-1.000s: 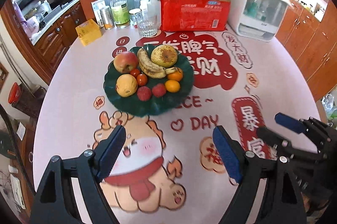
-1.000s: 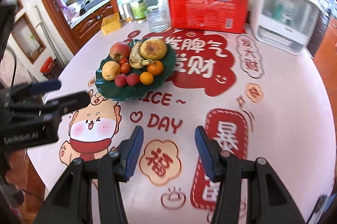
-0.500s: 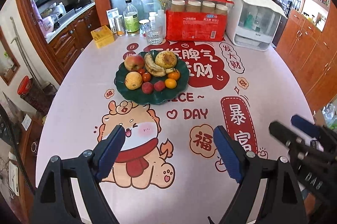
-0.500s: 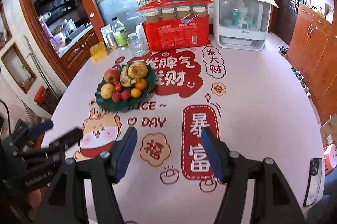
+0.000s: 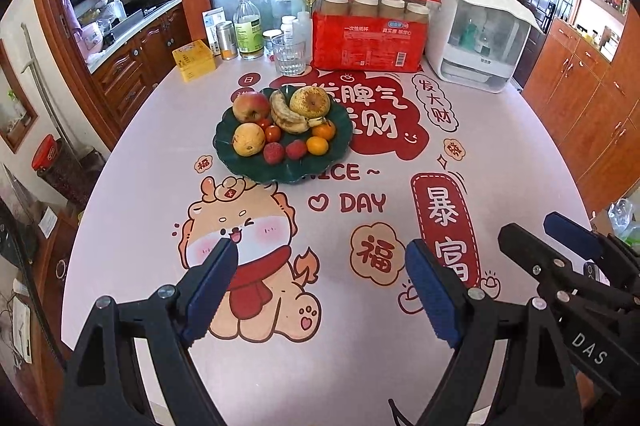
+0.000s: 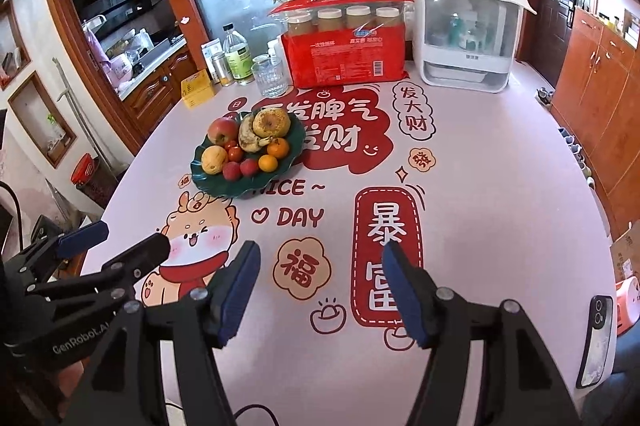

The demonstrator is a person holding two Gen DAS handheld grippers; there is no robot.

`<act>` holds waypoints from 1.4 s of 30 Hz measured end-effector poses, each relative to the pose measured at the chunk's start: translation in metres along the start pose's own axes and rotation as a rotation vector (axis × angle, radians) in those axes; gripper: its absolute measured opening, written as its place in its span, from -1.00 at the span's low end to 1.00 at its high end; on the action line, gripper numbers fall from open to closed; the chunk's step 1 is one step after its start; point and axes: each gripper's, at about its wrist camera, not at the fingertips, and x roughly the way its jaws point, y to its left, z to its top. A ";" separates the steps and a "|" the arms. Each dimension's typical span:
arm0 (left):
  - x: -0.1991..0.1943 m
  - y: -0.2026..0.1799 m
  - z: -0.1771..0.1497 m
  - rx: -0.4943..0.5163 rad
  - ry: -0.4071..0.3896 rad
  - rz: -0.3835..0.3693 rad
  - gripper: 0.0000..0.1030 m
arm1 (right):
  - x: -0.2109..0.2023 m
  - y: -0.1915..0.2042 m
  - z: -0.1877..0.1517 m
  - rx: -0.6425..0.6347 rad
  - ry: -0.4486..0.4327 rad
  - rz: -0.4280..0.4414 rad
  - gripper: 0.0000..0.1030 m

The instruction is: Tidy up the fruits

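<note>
Change: both claws have pulled back from the plate since a second ago; the plate sits farther off and more of the table shows; the right claw's jaws stand wider than they did

Left claw (image 5: 320, 290): spread wide; nothing between the blue pads; hovering over the cartoon dog print (image 5: 244, 250)

Right claw (image 6: 320, 290): spread, though narrower than the left; nothing between the pads; above the red lettering on the tablecloth (image 6: 500, 186); seen at the left claw's right side in the left wrist view

Plate (image 5: 256, 170): dark green, scalloped rim; ahead of the left claw and slightly to its left; ahead-left of the right claw, well apart from both

Fruit on plate, left to right: apple (image 5: 251, 107) at back left; yellow pear (image 5: 249, 139) in front of it; tomatoes (image 5: 273, 132); two lychees (image 5: 285, 151) at the near rim; spotted banana (image 5: 288, 114) across the middle; russet pear (image 5: 310, 101) at the back; two oranges (image 5: 320, 138) on the right

Beyond plate: yellow box (image 5: 194, 60); bottle (image 5: 248, 26); glass (image 5: 289, 55); red package (image 5: 366, 38); white appliance (image 5: 476, 38)

Right of right claw: phone (image 6: 596, 338) at the table edge
</note>
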 end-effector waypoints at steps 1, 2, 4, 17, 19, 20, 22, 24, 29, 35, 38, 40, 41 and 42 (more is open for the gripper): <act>0.000 -0.002 -0.002 0.003 0.000 0.001 0.65 | 0.000 0.001 -0.001 -0.004 -0.001 0.000 0.24; 0.000 -0.003 -0.003 0.004 0.000 0.004 0.65 | -0.001 0.002 -0.002 -0.009 -0.002 0.001 0.24; -0.001 -0.004 -0.005 0.003 0.001 0.001 0.65 | -0.002 0.001 -0.003 -0.013 -0.002 -0.003 0.24; 0.000 -0.008 -0.012 0.003 0.007 -0.002 0.65 | -0.003 -0.004 -0.013 0.001 0.011 -0.004 0.24; 0.000 -0.008 -0.011 0.004 0.007 -0.001 0.65 | -0.004 -0.004 -0.013 0.000 0.009 -0.004 0.24; 0.000 -0.007 -0.011 0.004 0.007 -0.001 0.65 | -0.003 -0.004 -0.012 -0.001 0.010 -0.004 0.24; 0.000 -0.007 -0.011 0.004 0.007 -0.002 0.65 | -0.003 -0.004 -0.012 -0.001 0.010 -0.004 0.24; 0.000 -0.007 -0.010 0.004 0.007 -0.001 0.65 | -0.003 -0.005 -0.012 0.000 0.010 -0.004 0.24; 0.001 -0.009 -0.020 0.000 0.014 -0.004 0.65 | -0.004 -0.005 -0.013 0.000 0.012 -0.002 0.24; 0.000 -0.008 -0.022 -0.001 0.018 -0.007 0.65 | -0.004 -0.005 -0.015 0.000 0.012 -0.003 0.24; -0.001 -0.008 -0.023 -0.001 0.018 -0.007 0.65 | -0.005 -0.006 -0.016 0.001 0.012 -0.002 0.24; -0.001 -0.008 -0.022 0.000 0.019 -0.008 0.65 | -0.004 -0.006 -0.015 0.000 0.011 -0.003 0.24; -0.001 -0.008 -0.022 -0.001 0.019 -0.008 0.65 | -0.004 -0.006 -0.015 0.001 0.012 -0.003 0.24; -0.001 -0.008 -0.022 -0.001 0.019 -0.008 0.65 | -0.004 -0.006 -0.015 0.001 0.012 -0.002 0.24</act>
